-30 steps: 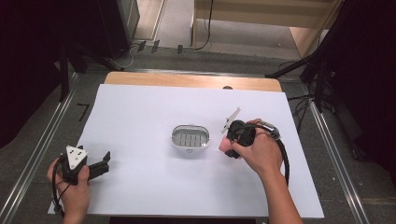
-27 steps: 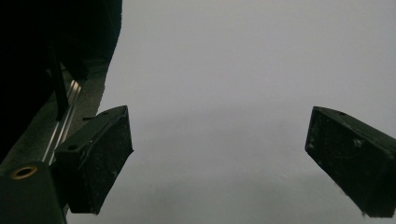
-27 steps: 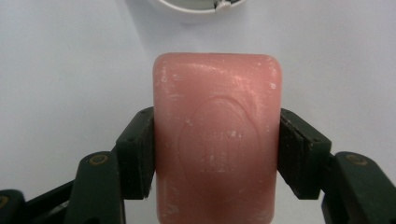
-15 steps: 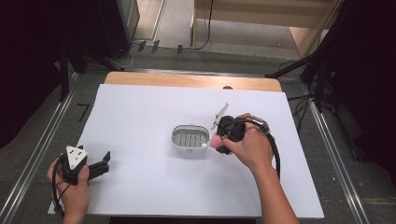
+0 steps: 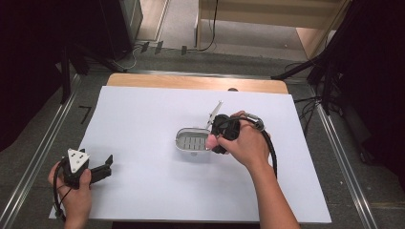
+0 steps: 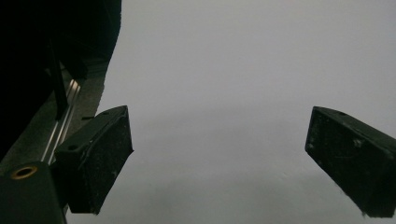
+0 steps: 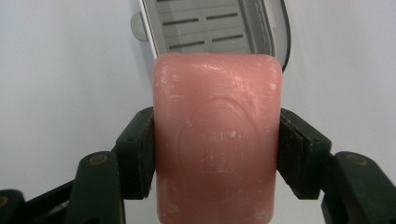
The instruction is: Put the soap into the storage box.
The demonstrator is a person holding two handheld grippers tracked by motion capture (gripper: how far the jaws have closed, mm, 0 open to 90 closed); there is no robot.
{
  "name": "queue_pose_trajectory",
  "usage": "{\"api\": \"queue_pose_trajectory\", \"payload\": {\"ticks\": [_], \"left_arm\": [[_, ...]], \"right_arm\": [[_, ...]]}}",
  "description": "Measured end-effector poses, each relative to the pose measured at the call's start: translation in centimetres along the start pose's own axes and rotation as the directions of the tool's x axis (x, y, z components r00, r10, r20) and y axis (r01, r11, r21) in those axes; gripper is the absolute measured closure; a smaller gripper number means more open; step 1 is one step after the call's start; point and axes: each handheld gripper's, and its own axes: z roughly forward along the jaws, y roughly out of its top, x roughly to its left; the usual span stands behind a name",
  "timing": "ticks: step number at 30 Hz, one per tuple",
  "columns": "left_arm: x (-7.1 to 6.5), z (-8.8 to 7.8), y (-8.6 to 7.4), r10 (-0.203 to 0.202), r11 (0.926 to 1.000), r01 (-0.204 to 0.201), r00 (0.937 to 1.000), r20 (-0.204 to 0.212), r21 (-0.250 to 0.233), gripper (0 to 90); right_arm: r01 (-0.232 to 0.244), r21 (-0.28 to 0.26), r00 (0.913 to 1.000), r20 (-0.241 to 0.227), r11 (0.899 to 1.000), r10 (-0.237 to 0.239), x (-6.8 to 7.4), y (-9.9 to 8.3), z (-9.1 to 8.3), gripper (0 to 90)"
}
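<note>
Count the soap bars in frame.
1. The pink soap bar sits clamped between the jaws of the right gripper, at the right edge of the soap dish on the white table sheet. None lies in the dish.

We see pink soap bar [image 7: 217, 140] w/ waxy, scuffed finish; soap dish [image 7: 219, 25] smooth grey plastic; table cover [image 5: 143, 124] matt white paper.
</note>
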Motion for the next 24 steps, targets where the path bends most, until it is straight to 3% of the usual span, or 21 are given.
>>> {"api": "queue_pose_trajectory", "payload": {"ticks": [11, 15, 24], "left_arm": [[0.0, 0.0, 0.0, 0.0, 1.0, 0.0, 1.0, 0.001, 0.006, 8.0], [0.0, 0.0, 0.0, -0.001, 1.0, 0.001, 1.0, 0.001, 0.008, 8.0], [0.0, 0.1, 0.1, 0.0, 0.9999, 0.0, 1.0, 0.001, 0.011, 8.0]], "right_arm": [[0.029, -0.003, 0.9995, -0.015, 1.0, -0.029, -0.3, 2.1, 0.6, 38.8], [0.066, -0.004, 0.9977, -0.016, 0.998, -0.066, -0.4, 3.1, 0.9, 38.8], [0.103, -0.003, 0.9942, -0.031, 0.995, -0.103, -0.1, 4.6, 1.9, 38.8]]}}
